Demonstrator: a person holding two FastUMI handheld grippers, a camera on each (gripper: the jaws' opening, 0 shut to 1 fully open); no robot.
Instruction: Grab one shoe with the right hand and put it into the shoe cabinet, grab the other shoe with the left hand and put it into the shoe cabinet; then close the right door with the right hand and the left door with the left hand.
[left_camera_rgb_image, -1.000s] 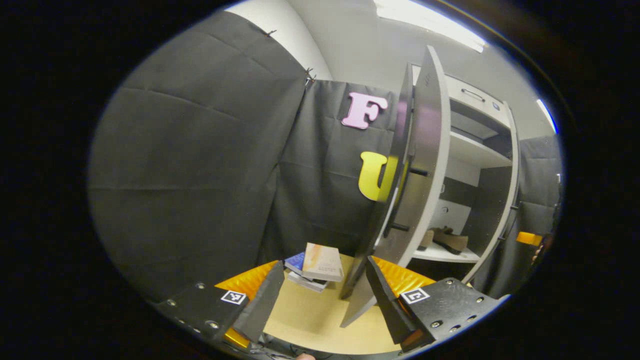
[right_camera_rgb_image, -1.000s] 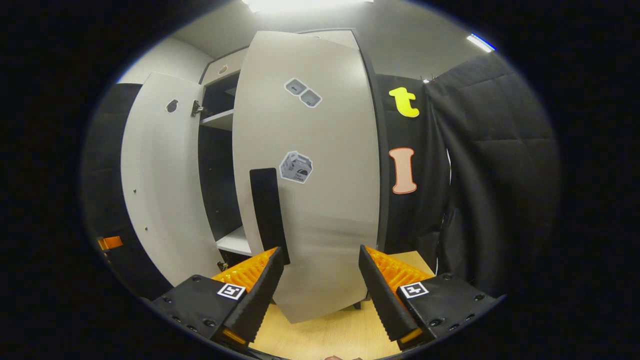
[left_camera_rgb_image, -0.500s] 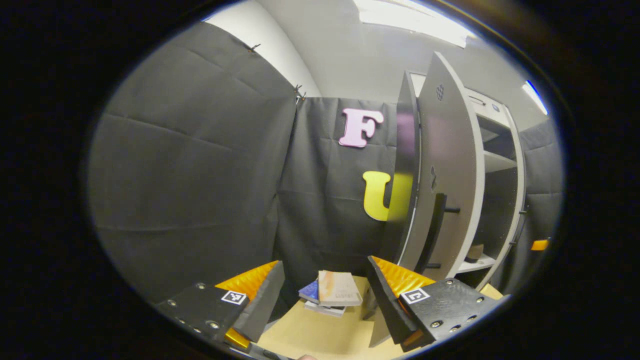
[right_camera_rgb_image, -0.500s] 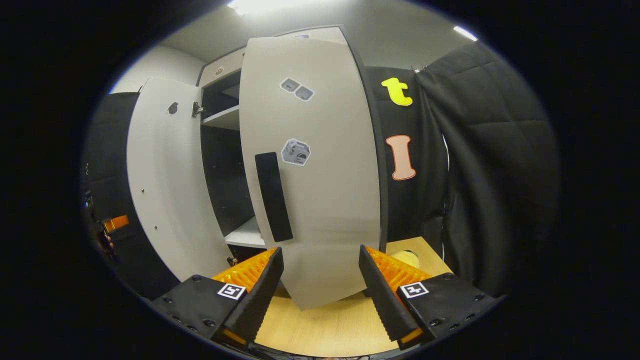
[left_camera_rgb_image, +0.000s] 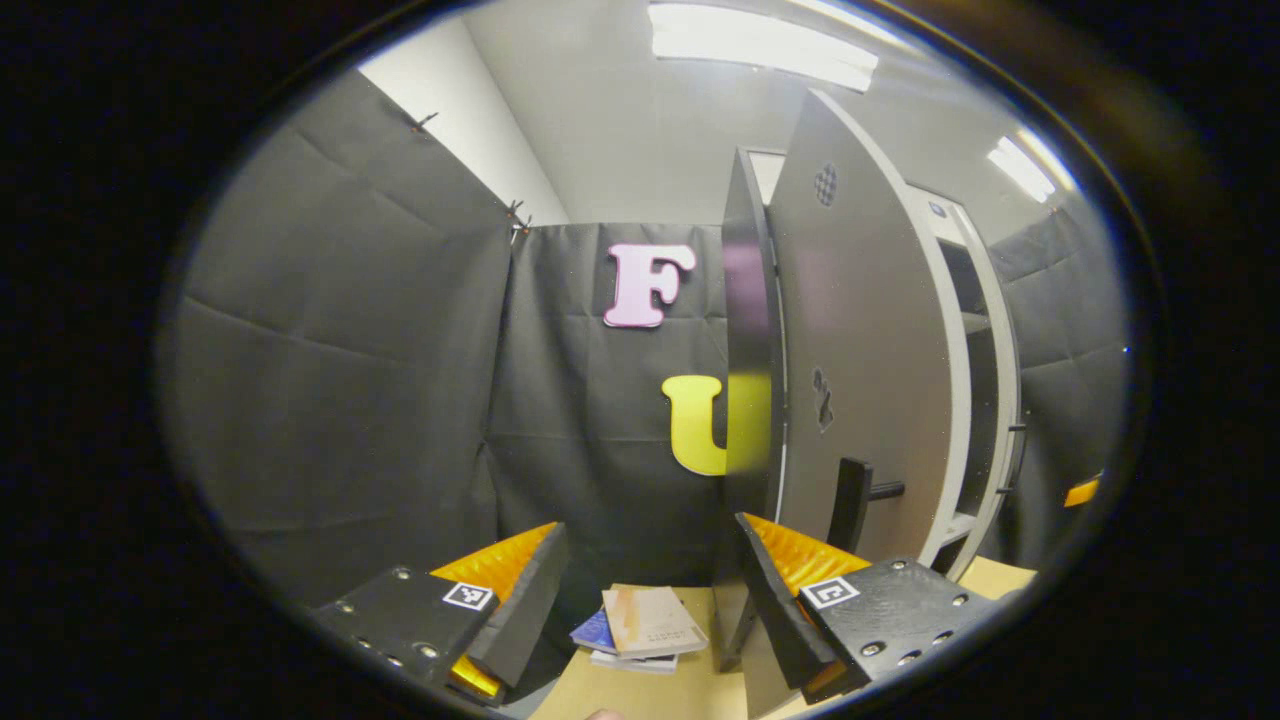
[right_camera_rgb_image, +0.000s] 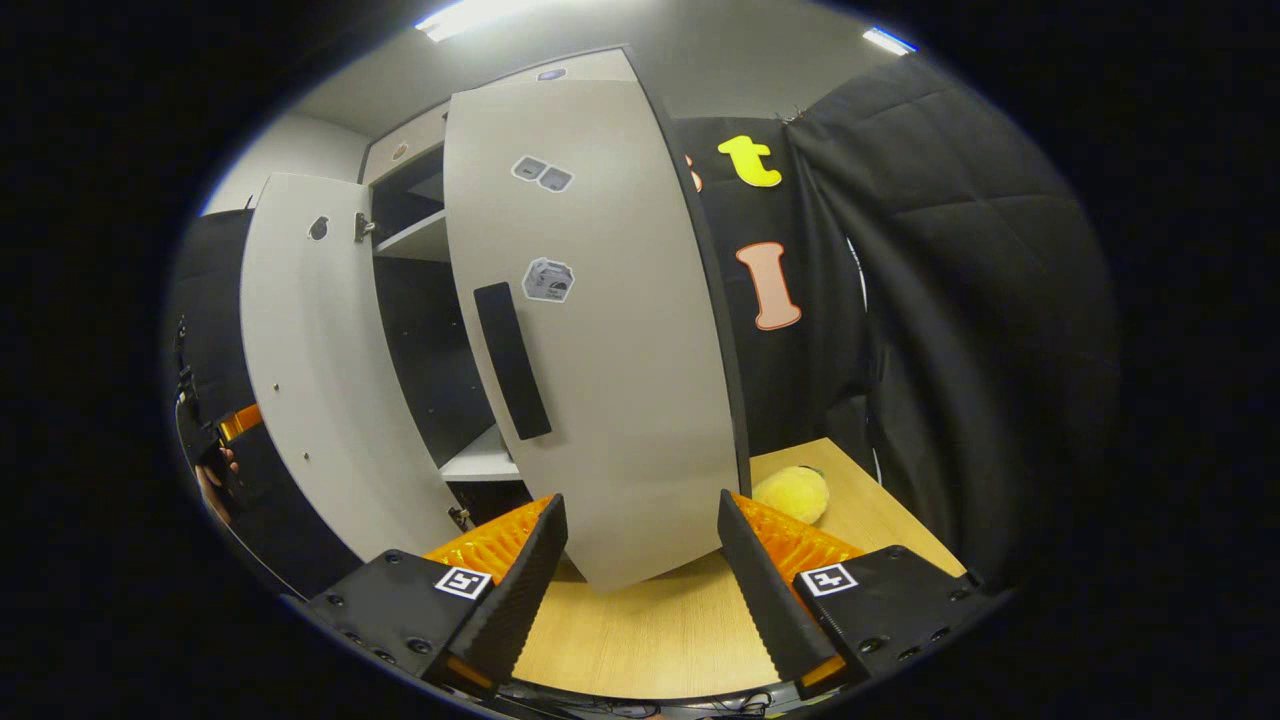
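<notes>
Both grippers have their fingers spread apart, nothing between them. In the left gripper view, the left gripper (left_camera_rgb_image: 648, 590) sits in front of the left door (left_camera_rgb_image: 860, 370) of the shoe cabinet (left_camera_rgb_image: 985, 400), which stands part open and is seen nearly edge-on; its dark handle (left_camera_rgb_image: 850, 492) sticks out just above the gripper's right-hand finger, not touching as far as I can tell. A narrow strip of the cabinet's inside with shelf edges shows past the door; shoes can't be made out from here. A small stack of books (left_camera_rgb_image: 642, 630) lies on the wooden table (left_camera_rgb_image: 640, 692) between the fingers, farther off, against the black cloth wall. In the right gripper view, the right gripper (right_camera_rgb_image: 640, 575) faces the right door (right_camera_rgb_image: 600, 330), also part open, its lower corner hanging between the spread fingers but clear of them. Door has a dark vertical handle (right_camera_rgb_image: 512, 360) and some stickers (right_camera_rgb_image: 547, 280). The left door (right_camera_rgb_image: 310, 360) stands open beyond, dark cabinet interior and a pale shelf (right_camera_rgb_image: 485, 462) between the two. A yellow fuzzy ball (right_camera_rgb_image: 790, 493) sits on the table (right_camera_rgb_image: 650, 640) right of the door, near the cloth. At far left edge, a hand (right_camera_rgb_image: 212, 485) with the other gripper.
</notes>
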